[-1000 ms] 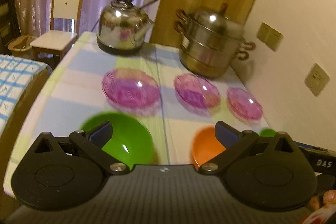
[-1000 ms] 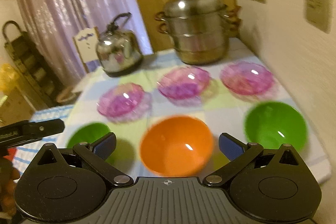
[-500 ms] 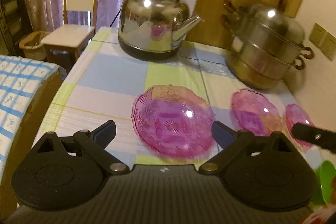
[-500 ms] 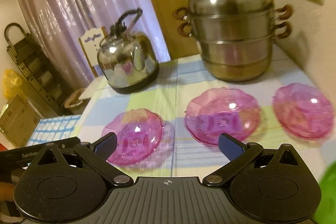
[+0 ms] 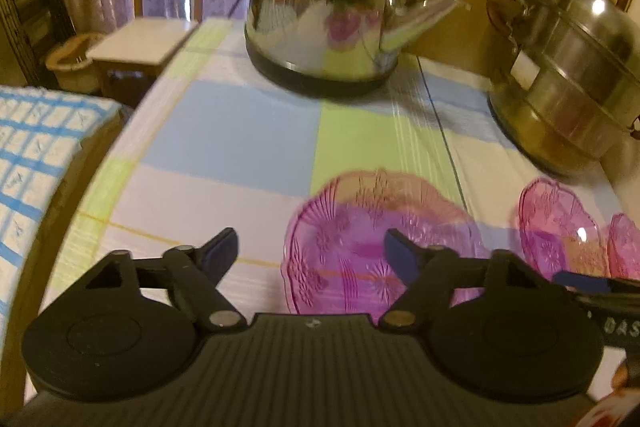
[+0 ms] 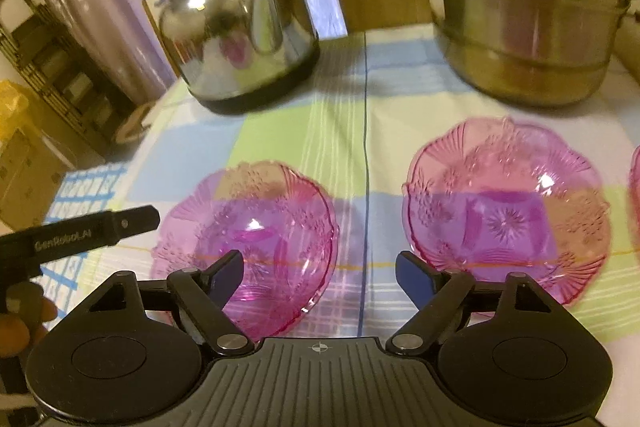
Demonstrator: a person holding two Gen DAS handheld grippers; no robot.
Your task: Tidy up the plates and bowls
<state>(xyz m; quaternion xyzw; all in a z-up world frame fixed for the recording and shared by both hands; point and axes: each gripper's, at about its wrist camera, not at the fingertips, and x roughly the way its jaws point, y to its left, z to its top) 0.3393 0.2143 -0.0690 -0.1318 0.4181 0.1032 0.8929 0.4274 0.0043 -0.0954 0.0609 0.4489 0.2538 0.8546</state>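
Beside the steel kettle (image 5: 332, 15), on its near side, three pink glass plates are laid out on the checked desk (image 5: 236, 131). The plate nearest the kettle (image 5: 360, 247) is seen just ahead of the left tongs (image 5: 310, 251), whose right fingertip overlaps its rim; in the right wrist view the same plate (image 6: 256, 235) lies under the left fingertip of the right tongs (image 6: 318, 269). The middle plate (image 6: 504, 211) is found farther from the kettle, before the tiered steamer pot (image 6: 520, 7); only an edge of the third is shown. Compared with a second earlier, the green and orange bowls are no longer framed, and the kettle is much enlarged: both tongs have been carried past the bowls to the plate row. Their jaws have just been closing partway but stand apart, with nothing clamped. It is judged that the plates are to be gathered first, the plate nearest the kettle probably being the first target.
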